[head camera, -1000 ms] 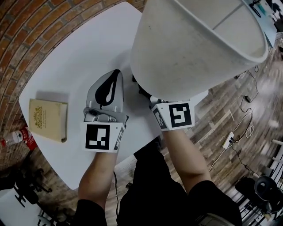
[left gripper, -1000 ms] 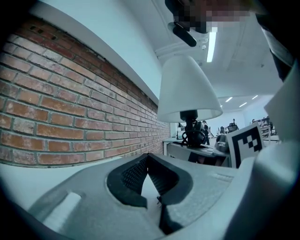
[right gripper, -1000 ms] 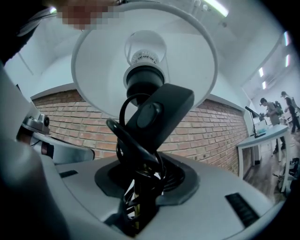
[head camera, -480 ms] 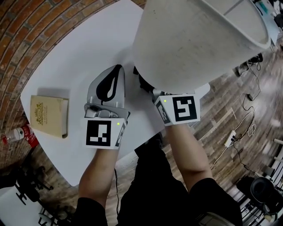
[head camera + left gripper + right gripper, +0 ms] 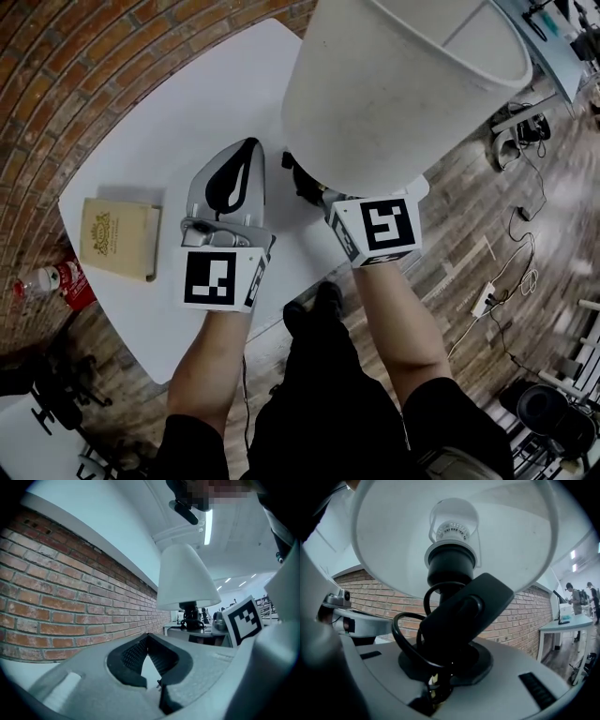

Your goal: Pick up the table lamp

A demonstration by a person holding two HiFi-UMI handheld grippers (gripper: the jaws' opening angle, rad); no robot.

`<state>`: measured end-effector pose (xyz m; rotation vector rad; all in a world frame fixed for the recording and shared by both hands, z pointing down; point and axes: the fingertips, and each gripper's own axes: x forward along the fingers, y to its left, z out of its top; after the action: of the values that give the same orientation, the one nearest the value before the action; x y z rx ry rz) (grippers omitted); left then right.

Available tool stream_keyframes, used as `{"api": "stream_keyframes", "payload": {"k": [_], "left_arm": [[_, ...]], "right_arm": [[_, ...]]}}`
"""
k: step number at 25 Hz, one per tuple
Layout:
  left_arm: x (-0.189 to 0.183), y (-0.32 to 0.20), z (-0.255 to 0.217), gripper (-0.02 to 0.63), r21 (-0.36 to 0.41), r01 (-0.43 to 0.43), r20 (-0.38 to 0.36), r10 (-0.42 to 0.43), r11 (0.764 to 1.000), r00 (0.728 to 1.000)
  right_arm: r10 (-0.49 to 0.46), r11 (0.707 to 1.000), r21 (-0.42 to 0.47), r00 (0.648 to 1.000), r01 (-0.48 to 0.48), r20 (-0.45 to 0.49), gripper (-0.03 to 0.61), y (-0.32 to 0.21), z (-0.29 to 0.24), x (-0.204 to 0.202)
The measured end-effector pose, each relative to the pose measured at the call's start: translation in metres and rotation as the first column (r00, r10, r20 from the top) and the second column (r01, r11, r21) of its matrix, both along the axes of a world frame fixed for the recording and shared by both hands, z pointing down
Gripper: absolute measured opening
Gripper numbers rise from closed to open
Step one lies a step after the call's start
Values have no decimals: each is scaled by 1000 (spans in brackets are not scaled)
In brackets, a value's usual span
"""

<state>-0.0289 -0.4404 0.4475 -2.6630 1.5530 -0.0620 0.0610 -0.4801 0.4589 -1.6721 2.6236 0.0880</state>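
The white table [image 5: 159,141] has rounded corners and stands close to a brick wall [image 5: 56,606]. On its left part lies a beige book [image 5: 117,239], flat and well apart from the rest. The table lamp [image 5: 394,94] is at the table's right near corner – its wide white shade hides its foot from above. The right gripper [image 5: 443,667] reaches in under the shade, and its jaws are closing on the black stem [image 5: 450,573], where the black cord [image 5: 405,634] is wound in loops together with its plug [image 5: 473,606]. The left gripper [image 5: 246,155] is just beside the lamp, over the bare tabletop, with its jaws pressed together at the tips and nothing between them. Beside the table's left edge a bottle [image 5: 52,281] with a red label lies low down. To the right is a wooden floor [image 5: 469,216] with loose cables [image 5: 525,253] and a white power strip [image 5: 485,298]. Strip lights [image 5: 208,520] run along the white ceiling – and another white desk [image 5: 562,625] stands farther off.
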Motion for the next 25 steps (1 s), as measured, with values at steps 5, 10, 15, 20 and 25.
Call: {"api": "stream_keyframes", "payload": {"k": [5,10,15,20,25], "left_arm": [[-6,13,-33,8,23,10,1,-10,1000,1000],[-9,38,-59,8,9,-4,10,3,1000,1000],[-11,68,-92,8,2,-28,22,27,1000,999],[-20,95,-134,8,13,-29,25,29,999,999],[-30,128,-171,8,15,1,32,-2,1000,999]], "right_arm": [[-16,999,-43,1000,15,-21,66,17,-18,0],[-29,997,-72,999,27,-30,64,38,-46,1],[-17,998,-65,999,14,-38,64,57,-95,6],[-39,997,-72,998,36,-45,64,83,-142,2],[-83,994,-81,996,80,-38,63,119,-178,2]]}}
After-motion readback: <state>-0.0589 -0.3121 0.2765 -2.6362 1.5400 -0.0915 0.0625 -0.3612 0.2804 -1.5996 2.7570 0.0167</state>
